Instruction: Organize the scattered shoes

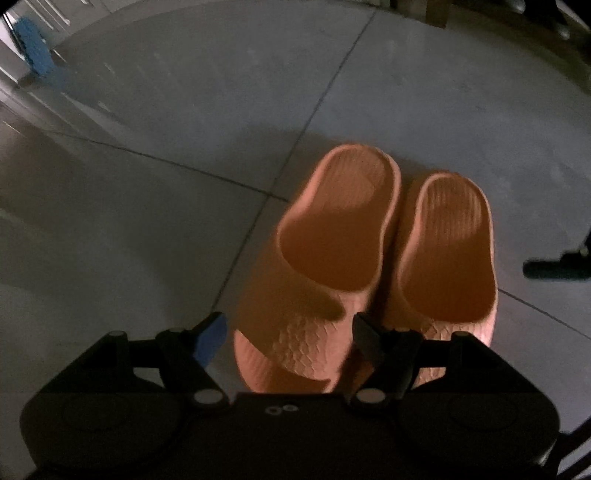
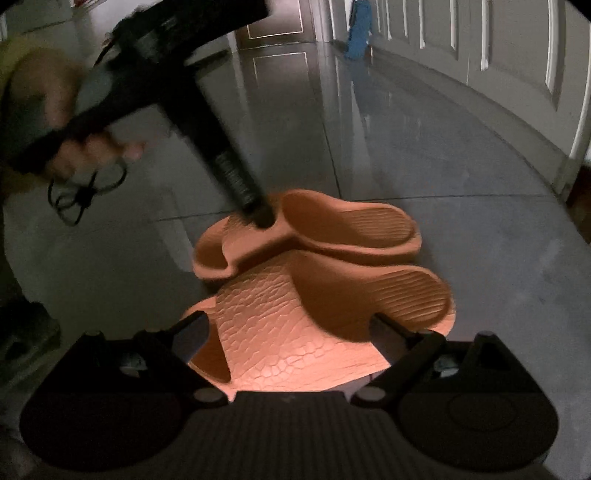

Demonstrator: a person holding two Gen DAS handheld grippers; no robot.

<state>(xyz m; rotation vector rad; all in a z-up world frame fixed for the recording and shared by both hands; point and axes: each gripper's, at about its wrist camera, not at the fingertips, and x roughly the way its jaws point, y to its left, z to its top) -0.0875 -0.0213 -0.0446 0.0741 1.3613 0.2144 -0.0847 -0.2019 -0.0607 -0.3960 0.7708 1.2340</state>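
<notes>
Left wrist view: the left gripper (image 1: 286, 334) hangs over a grey tiled floor (image 1: 147, 221) with its jaws spread apart, one finger with a blue pad (image 1: 210, 339) at 7 o'clock of the picture's middle, the other, dark finger at 5 o'clock. Between and beyond them lies the near orange slipper (image 1: 325, 258), its scaled strap towards the camera; the pads stand clear of its sides and do not press it. The second orange slipper (image 1: 448, 254) lies just beside it at its 3 o'clock, parallel, the two sides touching or nearly so. At 3 o'clock near the edge a dark tool tip (image 1: 554, 267) shows, probably part of the other gripper. A blue fuzzy thing (image 1: 35, 48) lies far off at 10 o'clock.

Right wrist view: the right gripper (image 2: 288, 332) has its jaws wide apart, with the closest slipper's textured strap (image 2: 280, 332) between them; whether the pads touch it I cannot tell, though they seem to stand off. The other slipper (image 2: 332, 229) lies just behind it at 12 o'clock, side by side. The left gripper's dark body (image 2: 207, 122) slants down from 10 o'clock, its tip over that far slipper's strap, held by a blurred hand (image 2: 85, 151). White panelled doors (image 2: 498, 74) run along 2 o'clock, with a blue cloth thing (image 2: 358, 33) at 12 o'clock.
</notes>
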